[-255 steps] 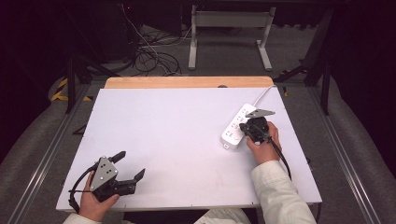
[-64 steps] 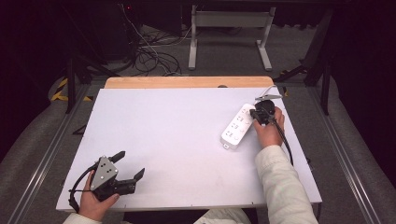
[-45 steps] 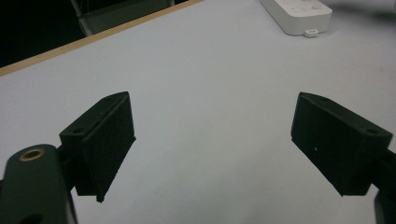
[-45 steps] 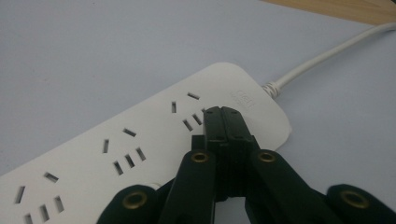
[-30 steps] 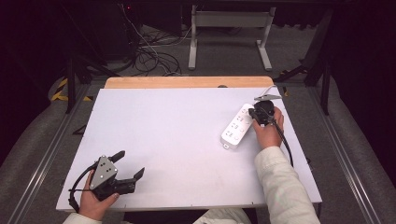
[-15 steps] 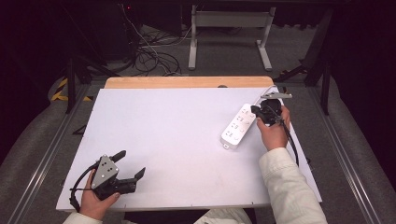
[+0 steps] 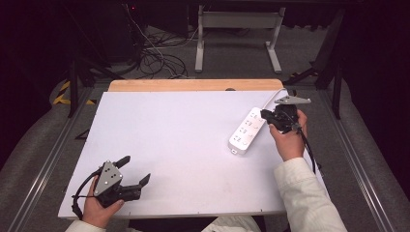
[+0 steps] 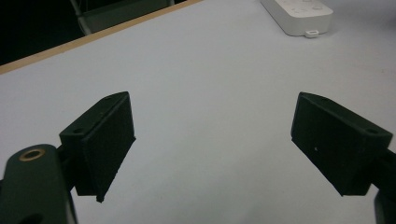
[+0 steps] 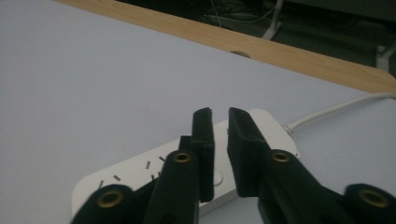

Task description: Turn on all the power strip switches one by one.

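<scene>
A white power strip (image 7: 245,131) lies slantwise on the right half of the white table (image 7: 183,125). Its white cable (image 7: 270,99) runs off toward the far edge. My right gripper (image 7: 264,114) hovers just over the strip's far end (image 9: 126,177), pointing left. Its jaws have just been opening and stand a narrow gap apart (image 9: 219,114), with nothing between them. At the near left corner, my left gripper (image 7: 137,169) rests low over bare table with its jaws wide open (image 8: 212,100) and empty. From there the strip's near end (image 8: 299,16) lies far ahead.
A wooden strip (image 7: 193,85) borders the table's far edge. Beyond it, on the dark floor, are tangled cables (image 7: 154,58) and a metal stand (image 7: 237,29). A grey rail (image 7: 358,164) runs along the right side.
The right hand has lifted and shifted slightly right, away from the strip's far end, and its jaws have parted a little. The left gripper has not moved.
</scene>
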A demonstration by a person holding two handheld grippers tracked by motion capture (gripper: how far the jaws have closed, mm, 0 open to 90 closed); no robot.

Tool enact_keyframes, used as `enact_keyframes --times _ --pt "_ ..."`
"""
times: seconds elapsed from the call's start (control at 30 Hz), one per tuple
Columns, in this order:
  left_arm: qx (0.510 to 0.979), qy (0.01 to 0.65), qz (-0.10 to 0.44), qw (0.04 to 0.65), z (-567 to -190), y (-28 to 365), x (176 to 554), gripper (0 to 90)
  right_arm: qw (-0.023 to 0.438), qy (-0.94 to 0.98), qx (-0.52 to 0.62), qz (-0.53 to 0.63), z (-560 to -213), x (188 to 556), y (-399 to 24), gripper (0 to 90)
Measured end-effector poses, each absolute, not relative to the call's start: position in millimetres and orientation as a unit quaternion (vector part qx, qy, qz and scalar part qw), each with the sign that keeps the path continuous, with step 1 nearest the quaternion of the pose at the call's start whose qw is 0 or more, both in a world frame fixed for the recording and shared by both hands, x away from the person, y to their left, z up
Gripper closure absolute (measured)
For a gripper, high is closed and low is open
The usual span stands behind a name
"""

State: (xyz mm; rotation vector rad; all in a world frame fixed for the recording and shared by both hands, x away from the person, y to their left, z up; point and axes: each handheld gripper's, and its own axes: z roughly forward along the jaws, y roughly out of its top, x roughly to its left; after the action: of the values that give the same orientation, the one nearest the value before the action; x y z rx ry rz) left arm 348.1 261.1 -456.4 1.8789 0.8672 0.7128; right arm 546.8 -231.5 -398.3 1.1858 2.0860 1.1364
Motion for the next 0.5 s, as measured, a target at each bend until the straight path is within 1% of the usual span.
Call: enact_keyframes --times 0.1,0.27,0.37,0.5 --pt "0.762 0.352 0.290 0.459 -456.4 261.0 348.0 13.7 0.244 0.767 0.418 0.422 -391.8 535.8 -232.5 66.5" --pt "0.763 0.352 0.289 0.459 -456.5 260.4 348.2 13.7 0.257 0.770 0.400 0.425 -384.7 511.7 -233.0 54.1" --pt "0.762 0.352 0.290 0.459 -456.3 260.4 348.1 13.7 0.248 0.771 0.384 0.444 -382.5 497.8 -233.4 44.3" --pt "0.762 0.353 0.289 0.459 -456.2 260.3 347.6 13.7 0.229 0.774 0.356 0.471 -382.7 480.7 -233.3 36.5"
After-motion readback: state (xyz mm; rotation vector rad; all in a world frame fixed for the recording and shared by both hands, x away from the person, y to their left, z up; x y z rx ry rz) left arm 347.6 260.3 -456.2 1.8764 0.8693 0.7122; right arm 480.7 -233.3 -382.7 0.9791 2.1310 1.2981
